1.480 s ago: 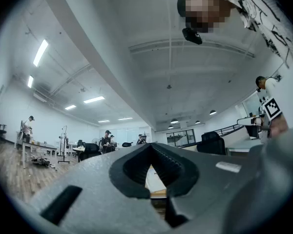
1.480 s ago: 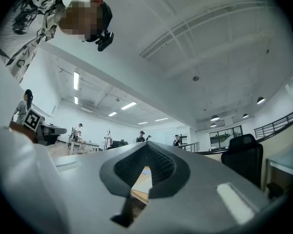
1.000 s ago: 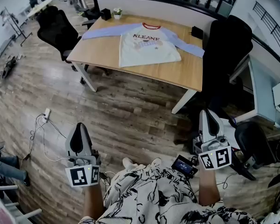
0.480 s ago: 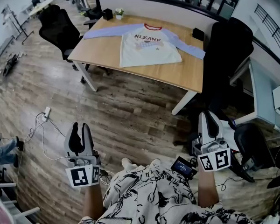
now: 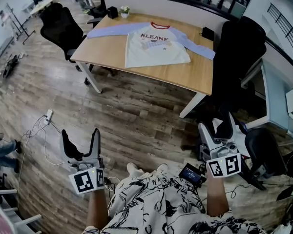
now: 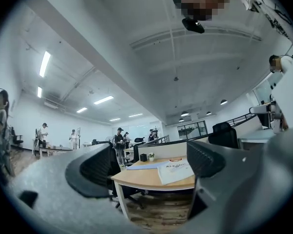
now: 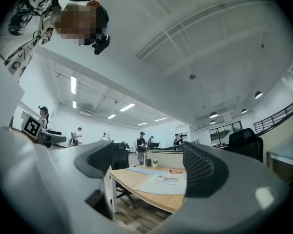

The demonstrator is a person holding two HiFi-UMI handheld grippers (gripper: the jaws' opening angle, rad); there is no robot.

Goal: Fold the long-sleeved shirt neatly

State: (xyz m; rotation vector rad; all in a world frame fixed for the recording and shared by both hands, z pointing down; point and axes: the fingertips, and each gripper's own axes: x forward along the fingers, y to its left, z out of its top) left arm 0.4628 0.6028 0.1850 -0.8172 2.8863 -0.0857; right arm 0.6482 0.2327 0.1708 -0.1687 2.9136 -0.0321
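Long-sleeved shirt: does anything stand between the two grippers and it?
Nothing visible does. The left gripper and right gripper, jaws just opened and empty, face the long-sleeved shirt spread on the desk, with only wood floor between.

We see a brightly, evenly lit office under long ceiling strip lights (image 6: 44,64), only a soft shadow beneath the tabletop (image 5: 107,52), and strong fisheye bending with dark vignetted corners in both gripper views, where the nearest foreground goes soft and out of focus.

The long-sleeved shirt (image 5: 156,48) lies spread flat, sleeves stretched out, on the wooden desk (image 5: 107,57).
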